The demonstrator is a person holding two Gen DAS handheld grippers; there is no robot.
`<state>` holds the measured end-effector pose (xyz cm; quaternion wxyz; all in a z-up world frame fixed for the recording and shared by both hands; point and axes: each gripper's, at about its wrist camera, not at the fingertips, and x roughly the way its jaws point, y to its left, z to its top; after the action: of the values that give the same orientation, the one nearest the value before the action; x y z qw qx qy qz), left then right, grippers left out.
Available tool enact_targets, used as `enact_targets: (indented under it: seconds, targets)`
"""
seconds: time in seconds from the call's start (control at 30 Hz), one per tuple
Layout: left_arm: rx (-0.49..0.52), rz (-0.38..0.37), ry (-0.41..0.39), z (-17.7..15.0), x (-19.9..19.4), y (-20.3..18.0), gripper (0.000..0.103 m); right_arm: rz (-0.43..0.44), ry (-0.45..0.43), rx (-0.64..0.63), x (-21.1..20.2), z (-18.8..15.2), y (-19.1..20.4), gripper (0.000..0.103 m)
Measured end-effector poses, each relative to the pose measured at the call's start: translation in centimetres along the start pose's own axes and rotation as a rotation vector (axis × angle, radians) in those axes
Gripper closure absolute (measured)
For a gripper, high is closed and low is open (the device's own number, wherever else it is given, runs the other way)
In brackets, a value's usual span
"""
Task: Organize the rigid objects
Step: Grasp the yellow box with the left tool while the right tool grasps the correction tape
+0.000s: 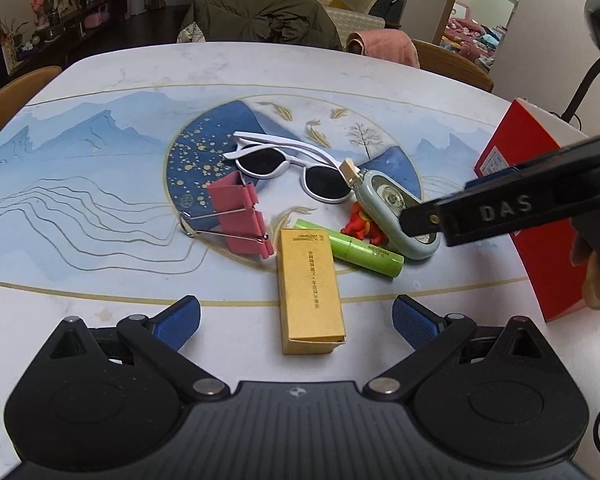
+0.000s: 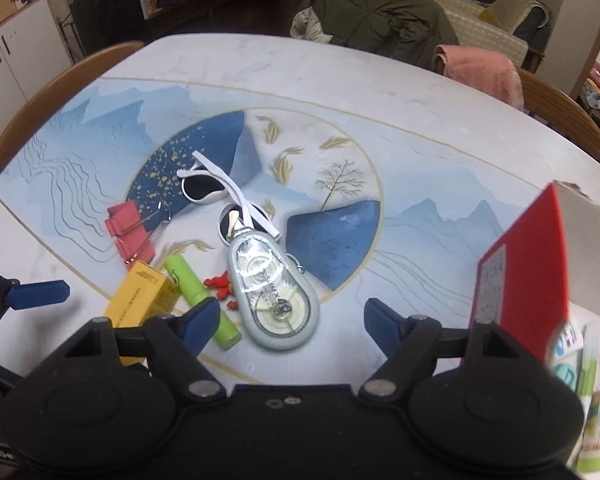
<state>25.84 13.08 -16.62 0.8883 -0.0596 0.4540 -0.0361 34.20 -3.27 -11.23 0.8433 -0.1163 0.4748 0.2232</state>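
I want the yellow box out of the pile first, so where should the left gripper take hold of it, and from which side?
Grip the yellow box across its two long side faces, near the end closest to the left gripper, coming down from above. It lies flat and pointing away, already between the open fingers. That near end is clear, while the far end sits close to the pink binder clips and green tube.

Black tongs (image 1: pixel 296 322), blue ribbed pads (image 1: pixel 179 322)

Table (image 1: pixel 112 64) white marble look, blue mountain print, gold lines, navy patch w/ gold specks. Sunglasses (image 1: pixel 288 168) white frame, dark lenses. Binder clips (image 1: pixel 240 212) pink. Small box (image 1: pixel 310 292) mustard yellow. Tube (image 1: pixel 352 248) lime green. Correction tape (image 2: pixel 274 284) grey-green, clear window. Big box (image 2: pixel 528 280) red. Gripper pads (image 1: pixel 180 320) blue.
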Motion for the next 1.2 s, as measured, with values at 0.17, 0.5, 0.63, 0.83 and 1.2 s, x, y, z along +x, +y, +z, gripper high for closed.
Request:
enact_targets:
  seconds: [0.17, 0.5, 0.63, 0.83, 1.2]
  targets:
    - [-0.002, 0.017, -0.008, 0.1, 0.5, -0.1, 0.000, 0.012, 0.018, -0.035, 1.6, 0.6, 0.2, 0.027]
    - [0.016, 0.014, -0.021, 0.2, 1.3, -0.5, 0.001, 0.036, 0.043, -0.099, 3.5, 1.1, 0.3, 0.036]
    - [0.039, 0.011, -0.018, 0.2, 1.5, -0.9, 0.011, 0.054, 0.037, -0.114, 3.9, 1.1, 0.4, 0.040]
    - [0.053, 0.002, -0.002, 0.1, 1.9, -1.3, 0.030, 0.089, 0.036, -0.128, 3.9, 1.1, 0.8, 0.053]
    - [0.078, -0.002, -0.008, -0.1, 1.6, -1.5, 0.057, 0.064, 0.039, -0.075, 3.0, 0.1, 0.7, 0.054]
